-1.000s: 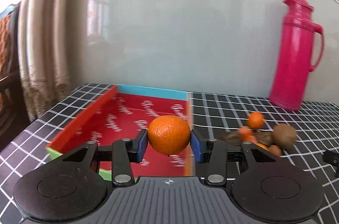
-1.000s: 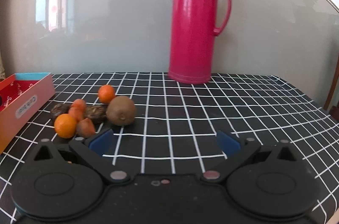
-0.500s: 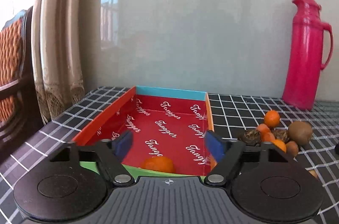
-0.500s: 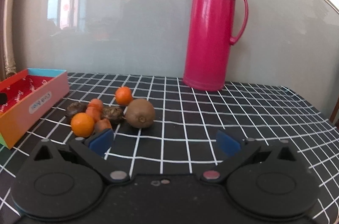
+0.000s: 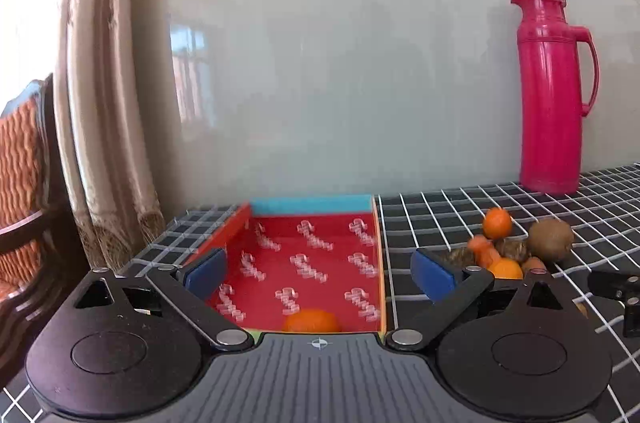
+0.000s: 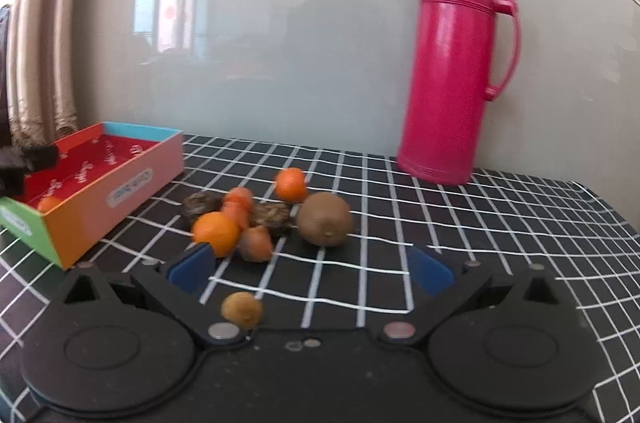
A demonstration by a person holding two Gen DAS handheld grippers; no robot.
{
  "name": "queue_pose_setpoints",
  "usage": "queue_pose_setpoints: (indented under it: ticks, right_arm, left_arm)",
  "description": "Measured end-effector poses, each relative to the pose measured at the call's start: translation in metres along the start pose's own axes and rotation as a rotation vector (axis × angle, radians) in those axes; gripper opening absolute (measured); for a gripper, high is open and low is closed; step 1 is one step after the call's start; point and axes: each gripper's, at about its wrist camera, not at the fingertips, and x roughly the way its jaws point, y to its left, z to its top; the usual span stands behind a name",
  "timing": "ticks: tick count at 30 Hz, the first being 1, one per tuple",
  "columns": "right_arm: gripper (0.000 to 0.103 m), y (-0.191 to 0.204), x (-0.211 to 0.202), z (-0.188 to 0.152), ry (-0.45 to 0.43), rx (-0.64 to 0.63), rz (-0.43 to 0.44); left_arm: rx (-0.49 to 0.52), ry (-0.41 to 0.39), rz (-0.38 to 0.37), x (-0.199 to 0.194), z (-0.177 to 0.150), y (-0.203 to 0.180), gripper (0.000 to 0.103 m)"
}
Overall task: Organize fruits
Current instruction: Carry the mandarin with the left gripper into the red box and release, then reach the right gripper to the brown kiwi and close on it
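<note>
Beside right gripper, small brown fruit.

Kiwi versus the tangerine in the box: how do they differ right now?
The kiwi is brown, dull and egg-shaped; the tangerine is bright orange and rounder. The kiwi lies on the table at the edge of the fruit pile, while the tangerine sits alone inside the box, near its front wall. The kiwi looks larger. Neither is held.

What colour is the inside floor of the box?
Red with white script lettering; the box floor shows best in the left wrist view.
</note>
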Motion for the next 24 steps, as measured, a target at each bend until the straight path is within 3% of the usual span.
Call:
queue_pose_setpoints:
  ticks: [4,8,12,18,24]
  right_arm:
    - [0.095,0.012,0.0,0.0,0.02,-0.03,0.019]
    - [0.096,0.013,0.0,0.005,-0.012,-0.03,-0.014]
    - [0.095,0.005,0.011,0.007,-0.009,0.048,-0.014]
    - [0.095,0.006,0.038,0.018,-0.016,0.008,-0.074]
    - [0.084,-0.006,0.069,0.025,0.006,0.021,-0.115]
  left_arm:
    - [-0.053,0.003,0.018,-0.002,0.002,0.021,0.098]
    - [-0.122,0.02,0.006,-0.002,0.0,0.036,0.098]
    - [-0.112,0.023,-0.002,0.001,-0.002,0.036,0.098]
    - [-0.1,0.026,0.004,0.015,-0.001,0.038,0.098]
    - [-0.117,0.044,0.046,0.031,-0.001,0.048,0.098]
